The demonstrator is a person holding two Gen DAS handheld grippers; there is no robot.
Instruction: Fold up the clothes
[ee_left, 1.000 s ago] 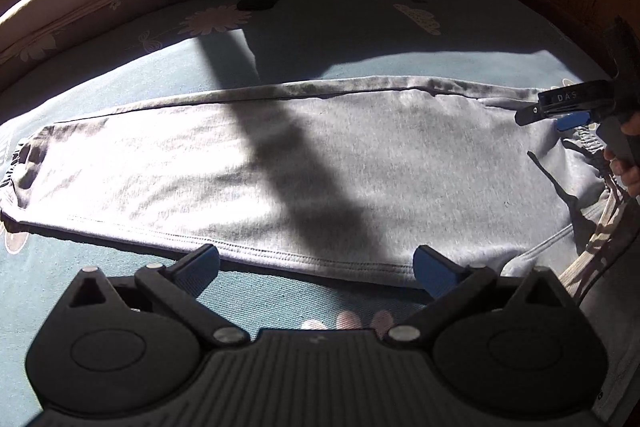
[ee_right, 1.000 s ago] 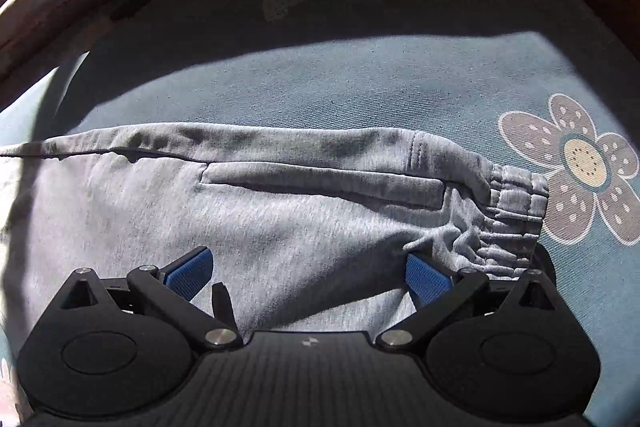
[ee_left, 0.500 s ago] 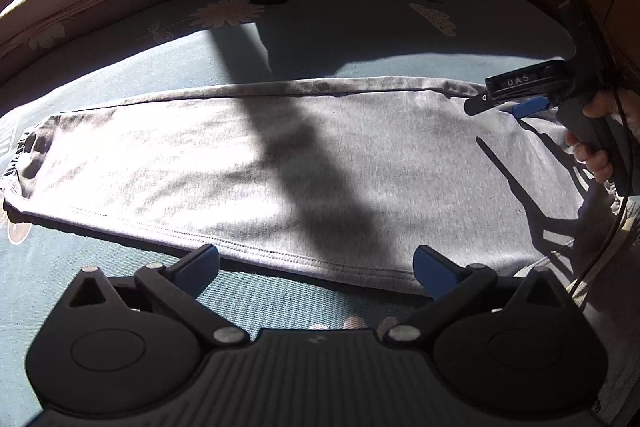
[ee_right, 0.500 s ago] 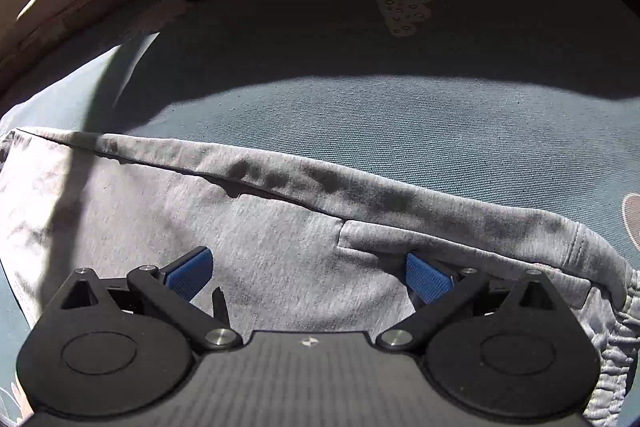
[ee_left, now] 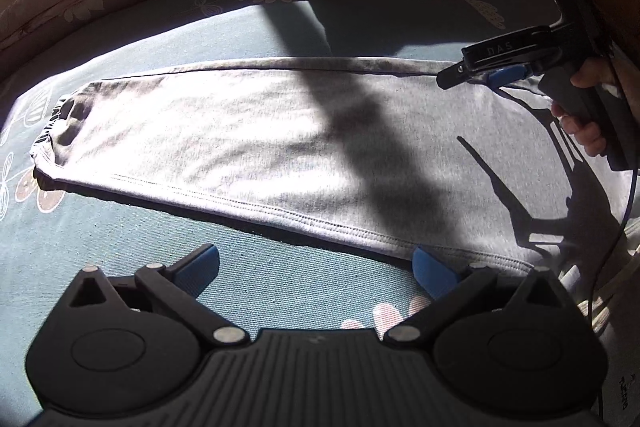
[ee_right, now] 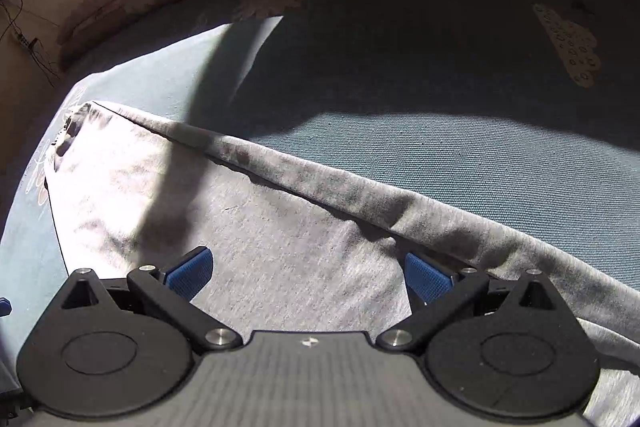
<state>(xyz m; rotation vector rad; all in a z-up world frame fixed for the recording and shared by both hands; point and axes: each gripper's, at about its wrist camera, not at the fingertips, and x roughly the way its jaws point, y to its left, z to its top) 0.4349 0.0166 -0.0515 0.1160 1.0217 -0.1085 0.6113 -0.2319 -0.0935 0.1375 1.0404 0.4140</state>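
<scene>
Trousers [ee_left: 248,139] axis: 9-to-3 o'clock across bed [ee_left: 120,251].
Left gripper [ee_left: 316,263]: fingers wide, hem at 12 o'clock.
Right gripper [ee_right: 308,271]: fingers wide, above the cloth.

Bed [ee_left: 248,291] w/ blue floral sheet; grey pants [ee_left: 248,143] flat on it.

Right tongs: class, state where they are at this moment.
In the left wrist view the right tongs hover open at the right, above the far edge of the grey trousers laid flat on the blue bedsheet.
</scene>
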